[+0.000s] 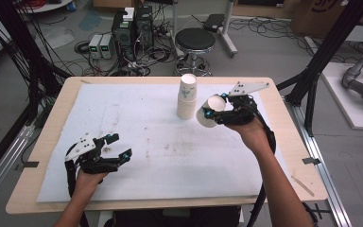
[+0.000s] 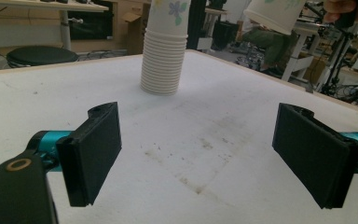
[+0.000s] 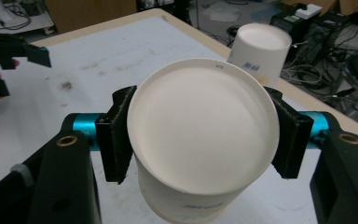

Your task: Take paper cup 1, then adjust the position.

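Just right of the stack, above the far half of the white mat: a single paper cup (image 1: 209, 111), clamped by its sides between the jaws of the right gripper (image 1: 217, 109), tipped over with its closed base toward that gripper's camera and held clear of the table. Seen from the right gripper view, both black pads (image 3: 116, 140) pressed against the cup wall, a flat white bottom in front, nothing to tell about its inside. Beside it, the stack of paper cups (image 1: 187, 97), upside down, many rims nested at the bottom, one floral-printed cup on top; no contents visible in any of them. Judged from this: one cup held free of the stack, either just taken off or about to go on, not yet set down anywhere. Nearer the person's side, the left gripper (image 1: 118, 146), jaws wide apart and empty, low over the mat (image 1: 137, 156), well apart from the stack. Beyond the wooden table (image 1: 52, 123): a black stool (image 1: 195, 40), cables and boxes on the floor.
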Demonstrator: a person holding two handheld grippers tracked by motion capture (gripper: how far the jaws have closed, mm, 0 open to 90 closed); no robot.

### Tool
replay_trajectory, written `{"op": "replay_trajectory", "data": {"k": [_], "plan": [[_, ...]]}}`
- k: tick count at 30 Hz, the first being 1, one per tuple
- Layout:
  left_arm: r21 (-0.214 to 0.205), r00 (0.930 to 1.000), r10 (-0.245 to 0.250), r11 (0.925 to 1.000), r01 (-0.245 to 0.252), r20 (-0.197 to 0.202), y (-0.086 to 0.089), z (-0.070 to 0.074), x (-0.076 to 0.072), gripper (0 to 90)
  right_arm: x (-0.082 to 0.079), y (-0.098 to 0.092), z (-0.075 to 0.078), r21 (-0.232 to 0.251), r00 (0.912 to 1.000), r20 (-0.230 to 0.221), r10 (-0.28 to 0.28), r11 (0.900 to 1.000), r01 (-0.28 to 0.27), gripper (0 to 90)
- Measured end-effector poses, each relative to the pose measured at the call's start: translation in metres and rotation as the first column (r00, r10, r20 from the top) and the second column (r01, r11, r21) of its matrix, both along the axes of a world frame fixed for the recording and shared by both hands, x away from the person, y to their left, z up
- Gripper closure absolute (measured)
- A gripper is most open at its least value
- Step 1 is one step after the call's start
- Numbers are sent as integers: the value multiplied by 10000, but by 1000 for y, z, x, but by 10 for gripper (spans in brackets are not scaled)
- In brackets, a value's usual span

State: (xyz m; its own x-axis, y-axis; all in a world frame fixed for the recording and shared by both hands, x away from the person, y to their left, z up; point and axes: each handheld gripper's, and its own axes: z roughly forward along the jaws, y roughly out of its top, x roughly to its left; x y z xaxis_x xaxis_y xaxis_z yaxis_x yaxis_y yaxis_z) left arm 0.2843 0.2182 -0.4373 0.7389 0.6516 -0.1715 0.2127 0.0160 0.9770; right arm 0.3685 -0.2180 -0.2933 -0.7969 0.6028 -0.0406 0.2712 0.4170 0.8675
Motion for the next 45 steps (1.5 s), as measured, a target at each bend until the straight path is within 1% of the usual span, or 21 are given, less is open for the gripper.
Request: {"op": "replay_trajectory", "data": {"k": [2, 3, 5, 7, 10, 12, 15, 18, 21, 29, 31, 33, 34, 35, 36, 37, 38, 40, 42, 43, 45], "plan": [[23, 10000, -48, 10000, 48, -16, -1, -1, 0, 156, -5, 0, -8, -2, 9999, -93, 70, 10000, -70, 352], [16, 10000, -60, 10000, 60, -21, -1, -1, 0, 156, -10, -1, -15, 100, 9997, -86, 207, 9997, -206, 352], [54, 10000, -72, 10000, 72, -9, 0, -1, 0, 156, -12, -1, -18, 112, 9997, -126, 207, 9997, -205, 352], [45, 10000, -54, 10000, 54, -4, -1, -1, -1, 156, -15, 0, -24, 172, 9992, -158, 355, 9992, -352, 351], [61, 9999, -104, 9999, 104, -5, -1, -1, -2, 156, -19, 1, -31, 23, 9985, -135, 536, 9986, -536, 351], [15, 9996, -268, 9996, 268, -33, -3, -1, -2, 158, -19, 1, -32, 25, 9984, -91, 562, 9984, -562, 351], [39, 9994, -352, 9994, 352, -8, -6, 0, -3, 159, -24, 2, -33, 33, 9977, -76, 669, 9978, -669, 351], [110, 9988, -477, 9988, 476, 84, -8, 1, -4, 159, -26, 2, -33, 75, 9972, -13, 742, 9972, -742, 351], [69, 9985, -528, 9986, 527, 159, -11, 2, -3, 158, -29, 2, -34, 97, 9969, -37, 787, 9969, -786, 351], [311, 9965, -787, 9965, 779, 263, -17, 2, -1, 159, -34, 7, -41, 194, 9938, -29, 1108, 9937, -1108, 349], [402, 9954, -850, 9957, 833, 451, -18, 3, -1, 159, -36, 9, -43, 166, 9927, -77, 1202, 9926, -1201, 349], [437, 9935, -1009, 9942, 986, 535, -20, 5, -2, 158, -37, 11, -44, 147, 9917, -88, 1280, 9917, -1279, 349], [566, 9923, -1050, 9932, 1014, 654, -22, 6, -3, 158, -38, 12, -45, 146, 9913, -93, 1311, 9913, -1309, 349], [705, 9918, -1087, 9921, 1039, 673, -25, 6, -4, 158, -40, 14, -45, 208, 9904, -139, 1375, 9903, -1372, 349], [724, 9916, -1105, 9918, 1056, 674, -26, 7, -4, 157, -41, 15, -45, 210, 9896, -105, 1435, 9895, -1432, 349], [606, 9916, -1172, 9916, 1139, 539, -29, 7, -4, 154, -42, 16, -45, 209, 9893, -128, 1456, 9892, -1453, 349], [562, 9900, -1344, 9897, 1319, 423, -31, 8, -4, 153, -42, 18, -46, 183, 9880, -52, 1545, 9878, -1544, 349], [506, 9862, -1615, 9859, 1597, 351, -34, 9, -3, 153, -44, 21, -47, 208, 9862, -131, 1649, 9861, -1646, 348], [407, 9818, -1870, 9818, 1856, 339, -38, 12, -3, 153, -46, 24, -47, 217, 9841, -188, 1766, 9841, -1762, 348], [491, 9798, -1959, 9798, 1939, 397, -40, 13, -2, 153, -47, 26, -48, 206, 9827, -145, 1846, 9827, -1842, 348], [526, 9744, -2198, 9747, 2173, 466, -44, 16, -2, 153, -49, 29, -49, 236, 9804, -221, 1958, 9805, -1953, 349]]}}
